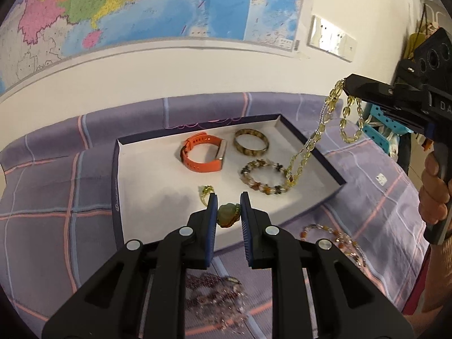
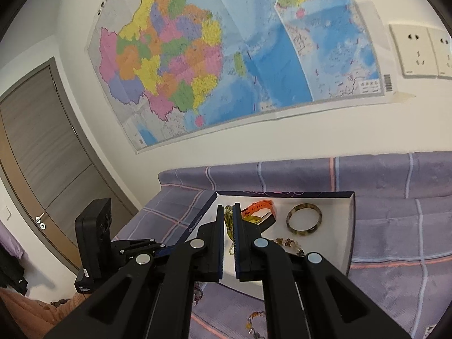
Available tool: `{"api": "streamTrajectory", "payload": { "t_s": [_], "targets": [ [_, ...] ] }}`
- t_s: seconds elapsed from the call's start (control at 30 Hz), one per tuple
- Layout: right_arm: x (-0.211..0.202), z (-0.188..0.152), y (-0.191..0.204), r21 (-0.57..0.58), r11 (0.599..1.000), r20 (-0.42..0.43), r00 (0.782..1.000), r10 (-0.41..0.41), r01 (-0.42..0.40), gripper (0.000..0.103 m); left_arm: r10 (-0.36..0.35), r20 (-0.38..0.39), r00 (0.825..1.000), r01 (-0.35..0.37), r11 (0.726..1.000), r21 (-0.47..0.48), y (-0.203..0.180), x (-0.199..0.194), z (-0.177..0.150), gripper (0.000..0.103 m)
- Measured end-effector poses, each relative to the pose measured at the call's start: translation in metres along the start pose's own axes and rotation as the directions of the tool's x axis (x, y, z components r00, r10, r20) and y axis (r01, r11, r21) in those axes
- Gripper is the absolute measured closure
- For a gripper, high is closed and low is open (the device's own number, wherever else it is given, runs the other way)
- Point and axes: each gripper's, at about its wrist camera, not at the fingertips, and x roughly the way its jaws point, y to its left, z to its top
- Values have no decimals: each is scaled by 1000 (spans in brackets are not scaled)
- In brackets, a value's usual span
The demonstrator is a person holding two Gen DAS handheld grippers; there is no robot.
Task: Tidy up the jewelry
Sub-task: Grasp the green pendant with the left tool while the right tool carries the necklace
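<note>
A shallow white tray (image 1: 141, 175) with a dark rim lies on a purple plaid cloth. In it are an orange watch band (image 1: 204, 156), a brown bangle (image 1: 251, 142) and a flower-bead bracelet (image 1: 265, 176). My left gripper (image 1: 228, 212) is shut on a green pendant (image 1: 226, 215) over the tray's near edge. My right gripper (image 1: 346, 83) is shut on a yellow bead necklace (image 1: 319, 132) that hangs down into the tray's right side. In the right wrist view my right gripper (image 2: 229, 226) pinches the yellow beads (image 2: 228, 223) between its fingers.
Loose bead strands lie on the cloth near the tray: a purple pile (image 1: 217, 296) under my left gripper and an orange-pink strand (image 1: 336, 240) at the right. A map (image 2: 226, 56) covers the wall behind. A door (image 2: 42, 155) stands at the left.
</note>
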Motion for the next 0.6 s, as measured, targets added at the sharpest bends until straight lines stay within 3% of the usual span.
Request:
{"api": "streamTrajectory", "payload": {
  "t_s": [0.6],
  "targets": [
    [41,-13,-30,41,998,-89,995,-45,49,99,41,-109,993,-46,998,-42,14,47,0,86]
  ]
}}
